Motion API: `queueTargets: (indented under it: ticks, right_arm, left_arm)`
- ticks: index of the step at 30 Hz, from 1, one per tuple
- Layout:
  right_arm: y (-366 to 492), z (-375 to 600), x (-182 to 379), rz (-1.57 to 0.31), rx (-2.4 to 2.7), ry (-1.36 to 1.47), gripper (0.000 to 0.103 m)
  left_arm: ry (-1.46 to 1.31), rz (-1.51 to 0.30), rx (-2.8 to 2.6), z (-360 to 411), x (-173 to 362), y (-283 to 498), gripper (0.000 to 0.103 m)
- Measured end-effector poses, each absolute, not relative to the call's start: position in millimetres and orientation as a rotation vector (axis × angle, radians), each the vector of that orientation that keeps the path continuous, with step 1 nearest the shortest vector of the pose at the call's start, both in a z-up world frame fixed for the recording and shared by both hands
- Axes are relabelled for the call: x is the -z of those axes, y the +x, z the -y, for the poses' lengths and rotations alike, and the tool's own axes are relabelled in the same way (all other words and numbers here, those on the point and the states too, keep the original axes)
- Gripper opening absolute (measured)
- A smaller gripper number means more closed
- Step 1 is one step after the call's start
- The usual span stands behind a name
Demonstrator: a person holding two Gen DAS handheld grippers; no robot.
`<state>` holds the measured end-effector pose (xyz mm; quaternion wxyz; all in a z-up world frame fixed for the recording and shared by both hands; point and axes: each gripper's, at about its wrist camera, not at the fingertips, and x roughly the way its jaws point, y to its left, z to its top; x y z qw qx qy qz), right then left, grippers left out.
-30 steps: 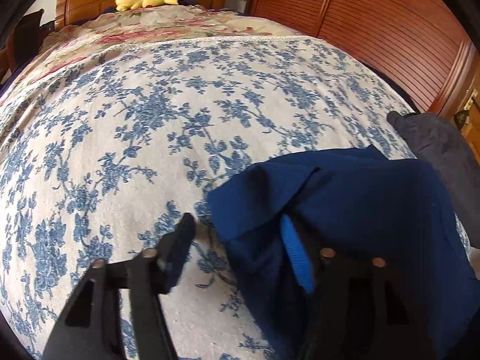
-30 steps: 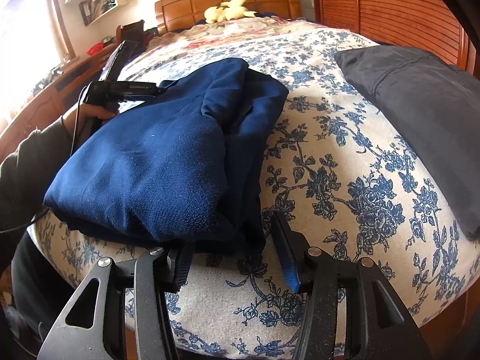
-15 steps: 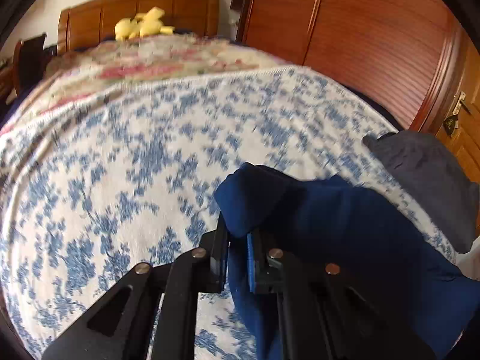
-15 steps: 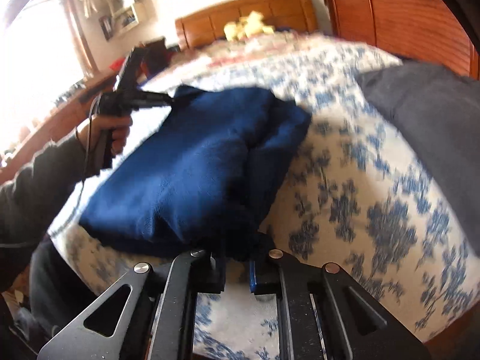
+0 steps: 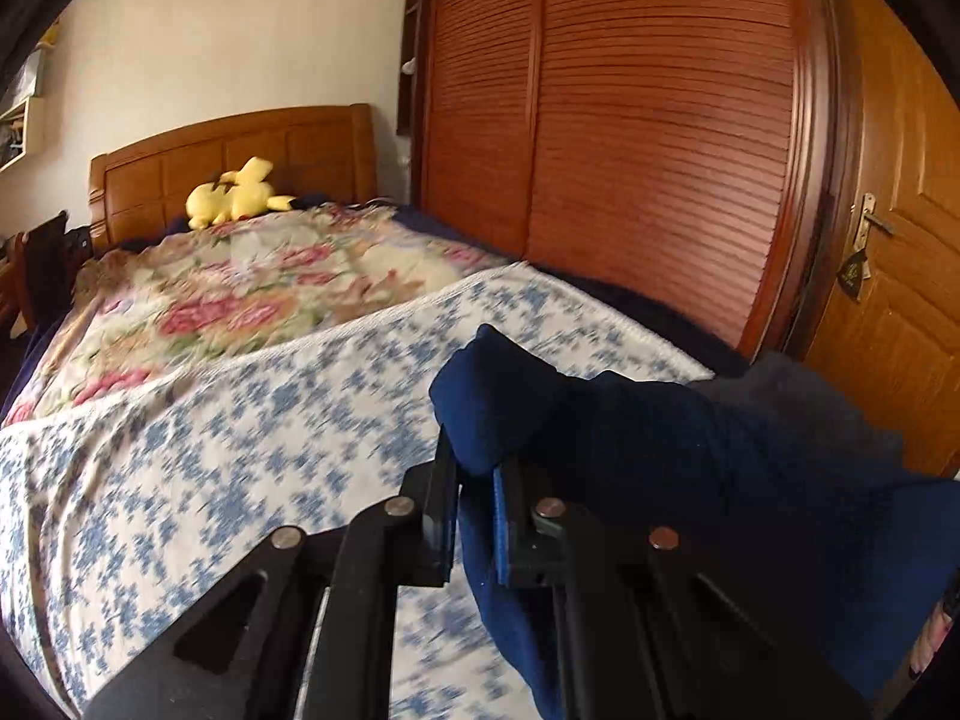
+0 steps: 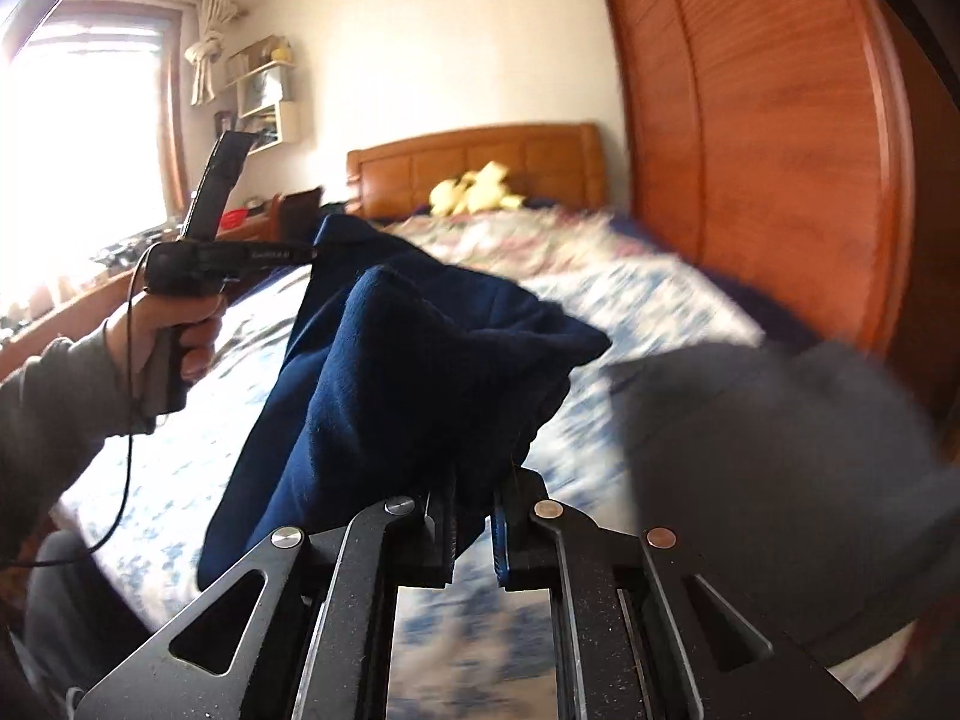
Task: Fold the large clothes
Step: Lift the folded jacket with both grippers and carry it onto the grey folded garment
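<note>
A folded navy blue garment is lifted off the bed, held by both grippers. My left gripper is shut on one corner of it; the cloth bulges above the jaws and hangs to the right. My right gripper is shut on the other end of the navy garment, which sags between the two. The left gripper also shows in the right wrist view, in the person's hand, pinching the far corner.
The bed has a blue-floral sheet and a pink-floral quilt farther back. A dark grey garment lies on the bed at right. A yellow plush sits by the headboard. The wooden wardrobe stands right of the bed.
Both grippers closed on the navy garment's near corners and lifted it off the bed; both views have tilted upward toward the headboard.
</note>
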<state>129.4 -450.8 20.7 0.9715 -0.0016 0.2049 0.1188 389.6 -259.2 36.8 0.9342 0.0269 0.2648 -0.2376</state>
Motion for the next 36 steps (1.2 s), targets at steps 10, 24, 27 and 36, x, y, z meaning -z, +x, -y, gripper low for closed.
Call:
queueTargets:
  ticks: [10, 24, 27, 36]
  right_arm:
    - [113.6, 571.3, -73.6, -0.380, 0.068, -0.090, 0.006]
    - [103.6, 647.9, 0.0, -0.606, 0.249, 0.026, 0.010]
    - [104.7, 654.2, -5.7, -0.613, 0.280, 0.030, 0.018]
    - [64.9, 656.9, -54.6, -0.474, 0.411, -0.025, 0.040]
  left_arm:
    - [0.078, -0.472, 0.681, 429.9, -76.5, 388.5, 0.006]
    - [0.211, -0.576, 0.724, 523.9, -31.1, 381.6, 0.011]
    - [0.205, -0.608, 0.739, 516.8, -34.5, 383.1, 0.014]
    - [0.257, -0.552, 0.818, 486.5, -32.5, 351.1, 0.032]
